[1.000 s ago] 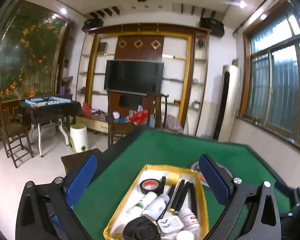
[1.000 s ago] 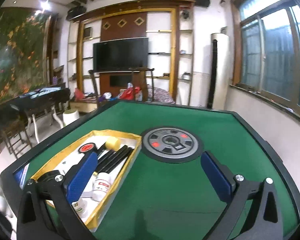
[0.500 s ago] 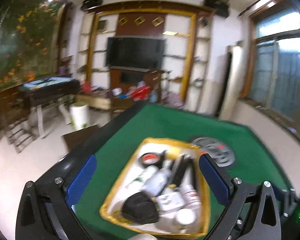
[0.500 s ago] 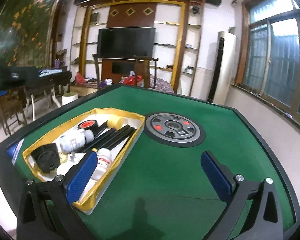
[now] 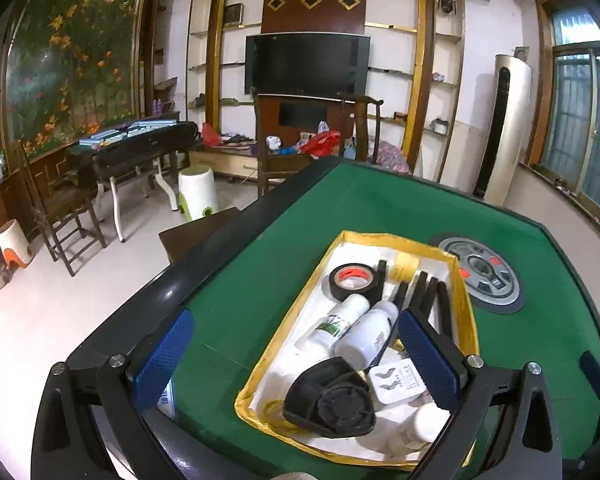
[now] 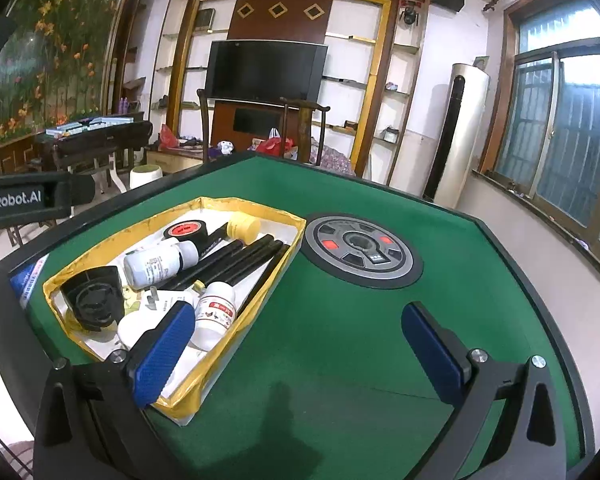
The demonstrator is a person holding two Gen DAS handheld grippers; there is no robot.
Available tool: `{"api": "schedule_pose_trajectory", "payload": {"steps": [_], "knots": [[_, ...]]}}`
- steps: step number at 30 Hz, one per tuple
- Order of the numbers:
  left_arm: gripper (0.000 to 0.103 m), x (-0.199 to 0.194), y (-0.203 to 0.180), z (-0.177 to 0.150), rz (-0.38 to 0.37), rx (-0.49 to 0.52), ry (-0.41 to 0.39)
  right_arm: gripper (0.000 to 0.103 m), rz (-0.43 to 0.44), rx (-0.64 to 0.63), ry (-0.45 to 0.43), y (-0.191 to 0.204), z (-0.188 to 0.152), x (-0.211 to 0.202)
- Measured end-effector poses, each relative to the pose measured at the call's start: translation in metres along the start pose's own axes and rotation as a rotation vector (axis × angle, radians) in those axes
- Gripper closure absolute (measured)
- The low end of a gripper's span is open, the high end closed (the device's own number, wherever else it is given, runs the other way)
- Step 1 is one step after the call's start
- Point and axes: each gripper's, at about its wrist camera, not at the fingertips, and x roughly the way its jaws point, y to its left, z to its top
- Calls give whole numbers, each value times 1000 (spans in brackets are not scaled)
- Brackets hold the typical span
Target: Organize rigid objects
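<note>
Mostly cylinders in gold-rimmed tray (image 5: 466,300)

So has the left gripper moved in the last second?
Yes. The left gripper drew back toward the table's near edge; the yellow tray now sits nearer its fingers.

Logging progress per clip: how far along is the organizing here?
Done: tape roll, white bottles, black sticks and the black cap lie inside the yellow-rimmed tray. In hand: nothing; left tongs and right tongs are open. Left: no loose item shows on the felt.
</note>
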Motion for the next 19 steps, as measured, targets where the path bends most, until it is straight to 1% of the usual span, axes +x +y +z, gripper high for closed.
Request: {"api": "schedule_pose_trajectory", "payload": {"steps": [4, 11, 15, 19], "knots": [[0, 6, 1, -2, 6, 2, 18, 0, -39, -41, 3, 8, 0, 1], [0, 13, 3, -4, 11, 0, 46, 0, -34, -100, 12, 20, -1, 4], [0, 14, 2, -6, 17, 7, 52, 0, -31, -105, 18, 21, -3, 5], [0, 19, -3, -7, 11, 37, 105, 0, -28, -80, 41, 13, -4, 11]]}}
